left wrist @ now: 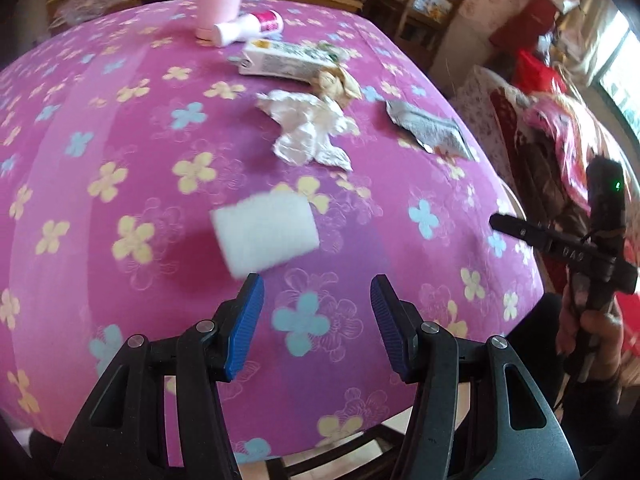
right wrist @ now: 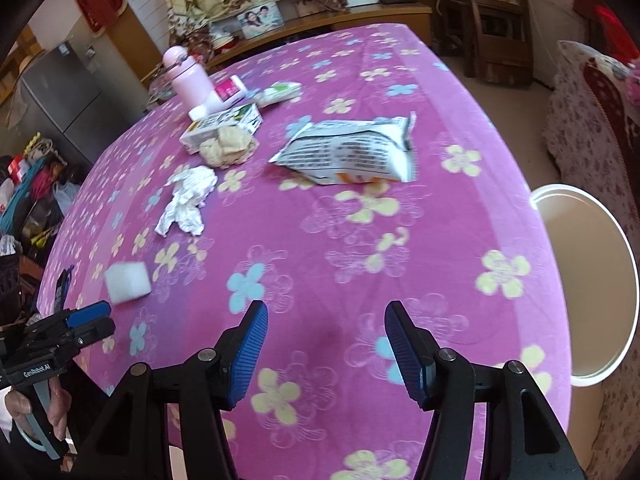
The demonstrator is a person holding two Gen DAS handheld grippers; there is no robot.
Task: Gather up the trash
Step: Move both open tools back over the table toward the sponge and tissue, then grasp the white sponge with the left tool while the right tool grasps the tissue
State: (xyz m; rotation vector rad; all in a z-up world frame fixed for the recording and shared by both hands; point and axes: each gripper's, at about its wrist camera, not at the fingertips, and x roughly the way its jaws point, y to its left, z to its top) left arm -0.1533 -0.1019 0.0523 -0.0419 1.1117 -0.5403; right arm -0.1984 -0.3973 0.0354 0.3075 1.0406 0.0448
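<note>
Trash lies on a purple flowered tablecloth (left wrist: 120, 140). A white foam block (left wrist: 265, 233) sits just ahead of my open, empty left gripper (left wrist: 316, 300); it also shows in the right wrist view (right wrist: 127, 281). Beyond it lie a crumpled white tissue (left wrist: 310, 130), a beige paper wad (left wrist: 336, 82), a white carton (left wrist: 280, 60) and a grey snack bag (left wrist: 430, 128). In the right wrist view, the snack bag (right wrist: 352, 152) lies well ahead of my open, empty right gripper (right wrist: 326, 342), with the tissue (right wrist: 186, 200) to its left.
A pink bottle (right wrist: 188, 78) stands at the table's far side with a small white and pink bottle (right wrist: 224, 96) lying beside it. A white round bin (right wrist: 592, 288) stands below the table's right edge. Chairs and a sofa (right wrist: 592, 120) lie beyond.
</note>
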